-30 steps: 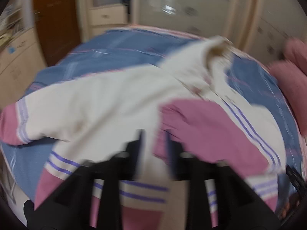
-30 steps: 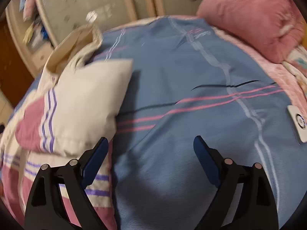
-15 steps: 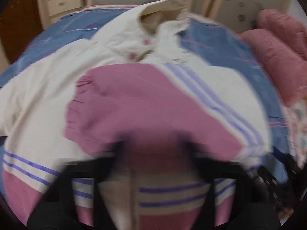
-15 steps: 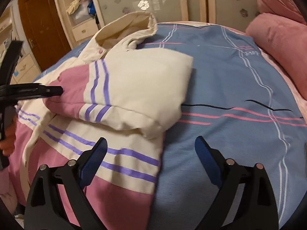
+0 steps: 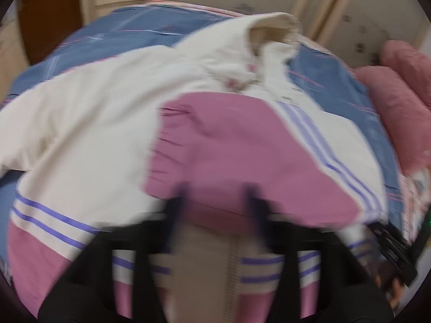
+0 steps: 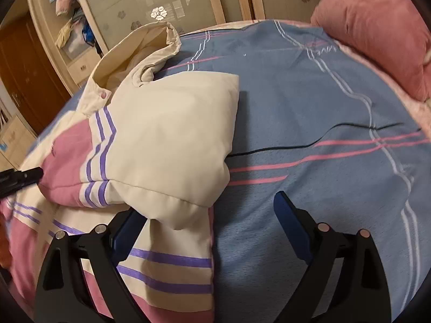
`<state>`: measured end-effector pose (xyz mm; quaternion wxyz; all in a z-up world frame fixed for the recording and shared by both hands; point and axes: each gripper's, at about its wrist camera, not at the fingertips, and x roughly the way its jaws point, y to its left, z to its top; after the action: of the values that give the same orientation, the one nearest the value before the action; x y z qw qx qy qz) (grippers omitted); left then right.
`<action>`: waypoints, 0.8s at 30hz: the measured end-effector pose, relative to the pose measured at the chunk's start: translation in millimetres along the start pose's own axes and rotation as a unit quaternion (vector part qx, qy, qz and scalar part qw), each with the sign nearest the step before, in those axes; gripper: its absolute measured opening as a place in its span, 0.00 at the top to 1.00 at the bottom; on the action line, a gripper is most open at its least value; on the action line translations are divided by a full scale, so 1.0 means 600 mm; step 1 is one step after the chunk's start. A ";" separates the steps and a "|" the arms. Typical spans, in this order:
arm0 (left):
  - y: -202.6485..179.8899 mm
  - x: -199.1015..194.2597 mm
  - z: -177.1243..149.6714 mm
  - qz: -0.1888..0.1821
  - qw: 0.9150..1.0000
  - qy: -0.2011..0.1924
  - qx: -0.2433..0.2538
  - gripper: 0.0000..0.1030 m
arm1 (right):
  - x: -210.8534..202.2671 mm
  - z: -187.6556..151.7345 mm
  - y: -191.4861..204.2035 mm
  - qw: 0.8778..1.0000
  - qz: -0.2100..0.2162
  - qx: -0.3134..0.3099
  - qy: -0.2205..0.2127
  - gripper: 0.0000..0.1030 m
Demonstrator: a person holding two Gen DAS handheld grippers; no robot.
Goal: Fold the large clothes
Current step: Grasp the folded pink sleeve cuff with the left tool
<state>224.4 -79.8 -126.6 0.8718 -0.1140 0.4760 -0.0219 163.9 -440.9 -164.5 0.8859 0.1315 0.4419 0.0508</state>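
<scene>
**Left-wrist view: sleeve folded across a jacket on the bed**

Left-wrist view, blurred, shows a cream, pink and purple-striped jacket point(image 5: 89, 123) spread on a bed covered by a blue striped sheet point(image 5: 113, 40). One pink-ended sleeve point(image 5: 242, 148) lies folded across the jacket's chest, its cuff toward the middle. The left tongs point(image 5: 215, 199) sit at the near edge of that sleeve; their jaws have just been opening and now stand apart, with the pink edge of the sleeve in the gap between them. Blur hides whether the pads still touch the cloth. The jacket's collar point(image 5: 272, 35) stands up at the far end.

From the right-wrist view, the same folded sleeve point(image 6: 167, 140) rests on the jacket body point(image 6: 167, 263), its cream shoulder part bulging over the jacket's right edge, beside bare sheet point(image 6: 309, 102). The right tongs point(image 6: 207, 223) are released, jaws wide: the left jaw sits under the bulging cream fold, the right jaw over the bare sheet. A pink pillow point(image 6: 377, 32) lies at the sheet's far right corner. A tip of the left tongs point(image 6: 21, 177) shows at the left edge, beside the sleeve's pink end.
</scene>
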 end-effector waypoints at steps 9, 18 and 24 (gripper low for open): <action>-0.028 0.058 0.009 -0.057 0.997 0.057 -0.017 0.10 | -0.001 -0.003 0.004 1.000 -0.002 -0.024 0.011 0.10; 0.041 0.078 0.032 0.033 0.997 0.008 -0.075 1.00 | 0.012 -0.009 0.013 0.999 -0.016 -0.045 0.024 0.10; 0.086 0.069 0.038 0.045 0.995 -0.002 -0.091 1.00 | -0.011 0.009 -0.026 0.998 -0.059 0.028 -0.014 0.09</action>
<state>262.3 -31.6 -160.5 0.8587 -0.1713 0.4791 0.0607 163.6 -458.6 -160.6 0.8892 0.1312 0.4381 -0.0157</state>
